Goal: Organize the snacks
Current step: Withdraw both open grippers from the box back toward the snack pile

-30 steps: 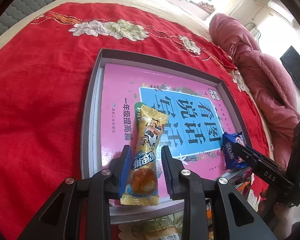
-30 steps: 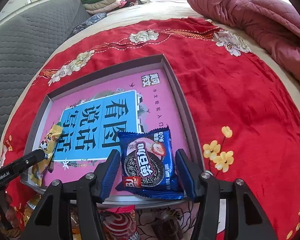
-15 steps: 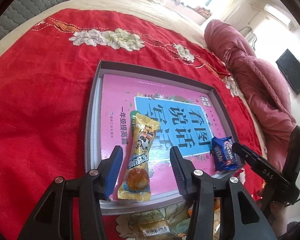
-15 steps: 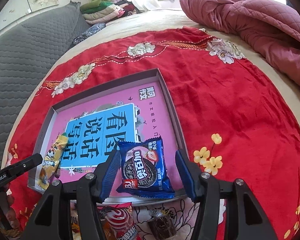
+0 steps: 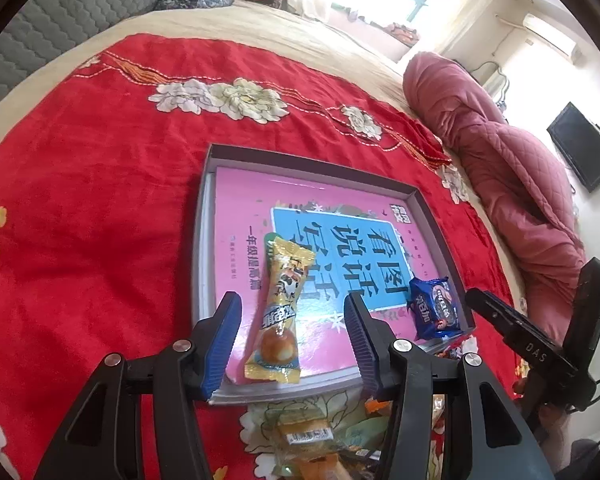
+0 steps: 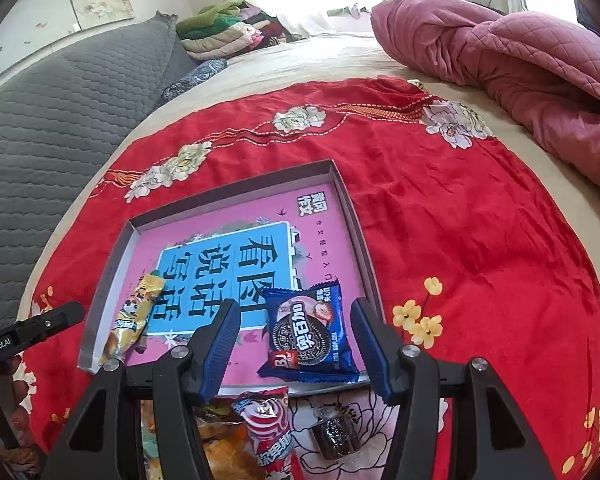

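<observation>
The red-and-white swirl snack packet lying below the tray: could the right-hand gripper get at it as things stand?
Probably yes. The red-and-white swirl snack packet lies uncovered on the red cloth, just beneath the open right gripper; nothing sits on it, though other wrappers crowd its left side.

Loose snacks partly hidden at the bottom edge

The snack pile [image 6: 236,440] below the grey tray [image 6: 100,292] is covered by the right tool [image 6: 296,344] and cut by the frame; small print on the pink book [image 5: 244,208] is unreadable.

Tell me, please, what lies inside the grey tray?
Inside the grey tray lies a pink book, bearing a yellow snack packet and a blue cookie packet. Whatever is beneath the book is hidden.
</observation>
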A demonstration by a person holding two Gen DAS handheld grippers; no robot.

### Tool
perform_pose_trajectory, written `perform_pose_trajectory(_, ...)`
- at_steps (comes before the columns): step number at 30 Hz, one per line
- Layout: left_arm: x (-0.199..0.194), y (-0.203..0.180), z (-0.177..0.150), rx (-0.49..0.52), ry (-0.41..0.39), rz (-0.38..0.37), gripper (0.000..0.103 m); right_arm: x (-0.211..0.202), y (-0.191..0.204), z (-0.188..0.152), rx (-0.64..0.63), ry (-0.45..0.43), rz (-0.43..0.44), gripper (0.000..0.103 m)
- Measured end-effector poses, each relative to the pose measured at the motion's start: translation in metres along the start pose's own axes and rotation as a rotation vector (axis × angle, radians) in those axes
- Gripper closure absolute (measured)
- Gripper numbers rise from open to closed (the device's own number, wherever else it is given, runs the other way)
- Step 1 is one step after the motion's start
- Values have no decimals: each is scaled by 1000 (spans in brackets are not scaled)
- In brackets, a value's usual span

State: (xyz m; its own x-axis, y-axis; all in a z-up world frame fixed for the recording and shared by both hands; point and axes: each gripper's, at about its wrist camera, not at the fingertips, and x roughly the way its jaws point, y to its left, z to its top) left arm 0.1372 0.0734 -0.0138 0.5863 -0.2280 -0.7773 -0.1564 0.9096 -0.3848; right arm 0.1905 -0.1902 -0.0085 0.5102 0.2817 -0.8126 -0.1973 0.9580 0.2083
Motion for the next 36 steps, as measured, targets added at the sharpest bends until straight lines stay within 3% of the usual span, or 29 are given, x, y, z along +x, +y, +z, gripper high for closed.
perform_pose_trajectory(8, -14, -2, -6, 8, -18, 13, 41, -13, 5, -1, -29, -19, -4, 46)
perform_pose_trajectory(36, -46, -3, -22, 6, -48, 60, 39, -46, 8, -29, -76, -29, 36, 46)
